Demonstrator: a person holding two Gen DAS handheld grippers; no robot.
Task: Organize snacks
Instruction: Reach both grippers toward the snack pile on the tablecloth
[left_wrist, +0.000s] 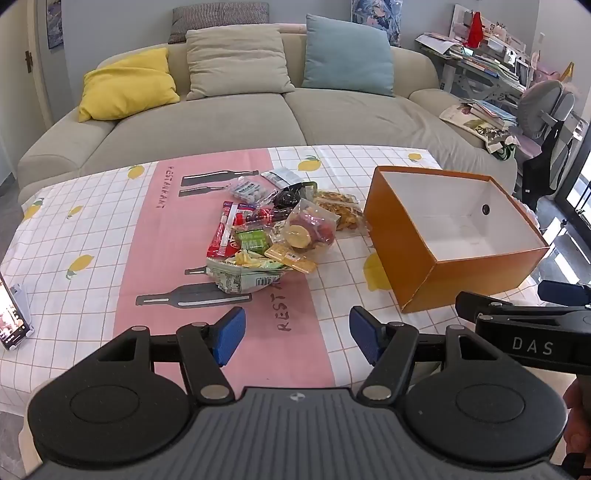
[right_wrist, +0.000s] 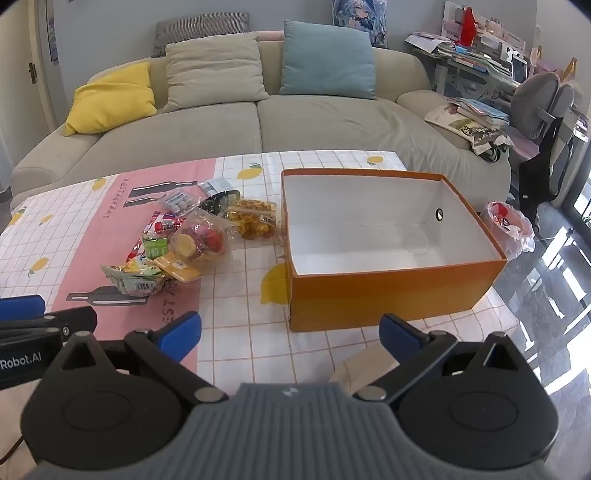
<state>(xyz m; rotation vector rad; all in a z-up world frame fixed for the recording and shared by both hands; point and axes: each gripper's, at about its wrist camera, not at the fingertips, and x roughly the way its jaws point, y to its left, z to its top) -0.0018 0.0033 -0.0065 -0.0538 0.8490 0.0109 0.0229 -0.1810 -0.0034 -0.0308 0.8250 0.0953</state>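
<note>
A heap of snack packets (left_wrist: 275, 230) (right_wrist: 184, 240) lies in the middle of the table: a clear bag of dried fruit (left_wrist: 310, 232), a green and white crumpled bag (left_wrist: 245, 277), a red stick pack (left_wrist: 223, 230), a bag of yellow chips (left_wrist: 341, 210). To its right stands an orange box (left_wrist: 424, 273) (right_wrist: 388, 295) with a white, empty inside. My left gripper (left_wrist: 297, 338) is open above the near table, short of the heap, nothing between its blue pads. My right gripper (right_wrist: 290, 334) is open wide in front of the box's near wall, holding nothing.
The table carries a pink and white checked cloth (left_wrist: 110, 229) with lemon prints. A phone on a stand (left_wrist: 14, 317) is at the left edge. A beige sofa (left_wrist: 229, 122) with cushions lies behind. A plastic bag (right_wrist: 511, 229) sits beyond the box; a cluttered desk (right_wrist: 476, 62) at right.
</note>
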